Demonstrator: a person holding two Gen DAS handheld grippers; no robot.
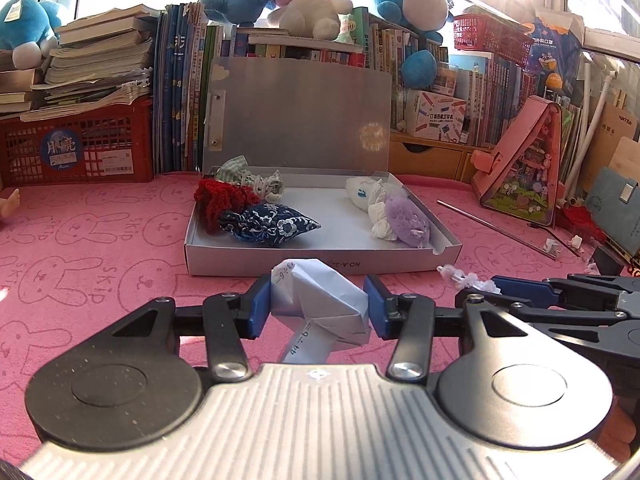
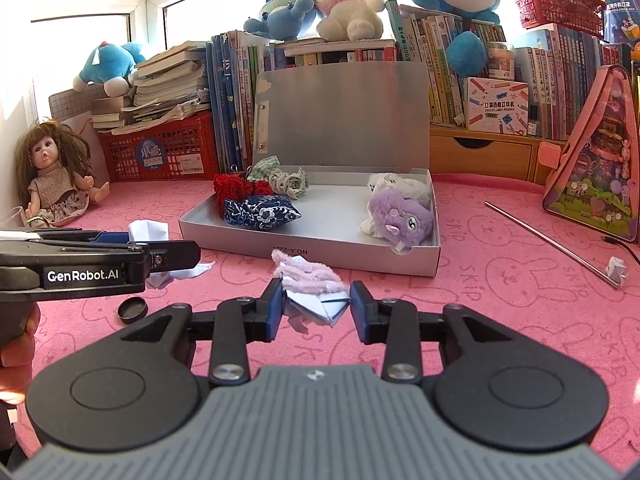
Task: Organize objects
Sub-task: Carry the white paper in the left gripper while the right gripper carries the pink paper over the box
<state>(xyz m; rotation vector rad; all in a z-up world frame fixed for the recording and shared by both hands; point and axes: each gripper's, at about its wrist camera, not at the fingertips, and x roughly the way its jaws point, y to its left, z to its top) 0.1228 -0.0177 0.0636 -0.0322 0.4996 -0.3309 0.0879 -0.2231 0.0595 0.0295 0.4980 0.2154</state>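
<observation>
Grips a folded paper figure (image 1: 332, 300) between the blue pads of the left gripper (image 1: 316, 304), jaws drawn in to a middling gap and pressing on both flanks of the paper, clear of the pink mat (image 1: 100, 248) and just short of the front wall of the open grey box (image 1: 400, 266)

Pinches a smaller paper fold (image 2: 324, 306) in the right gripper (image 2: 316, 304), jaws nearly closed on it, with a lilac chenille stem (image 2: 308, 274) lying fuzzy across its top and pointing toward the same box

Judging by the creases and thin sheet: weighs next to nothing, gives way under pressure, crushes flat if squeezed harder, springs back only partly. Needs no more than a light pinch. Best taken across the thick, multi-layered folds near the middle, as now, not by a single loose flap, which would bend or tear. Slides little on the rubbery pads, yet could flutter or twist out on a quick swing, being so light

For the stem: soft pile over what is probably wire, pliable, likely to snag on the paper or on the plush inside. Hard to tell whether fixed to the fold or only resting on it, so worth keeping level

Inside the box: red knit piece (image 1: 224, 200) and blue floral pouch (image 1: 268, 224) at left, purple plush (image 1: 408, 224) at right, bare floor between them with room for both papers
</observation>
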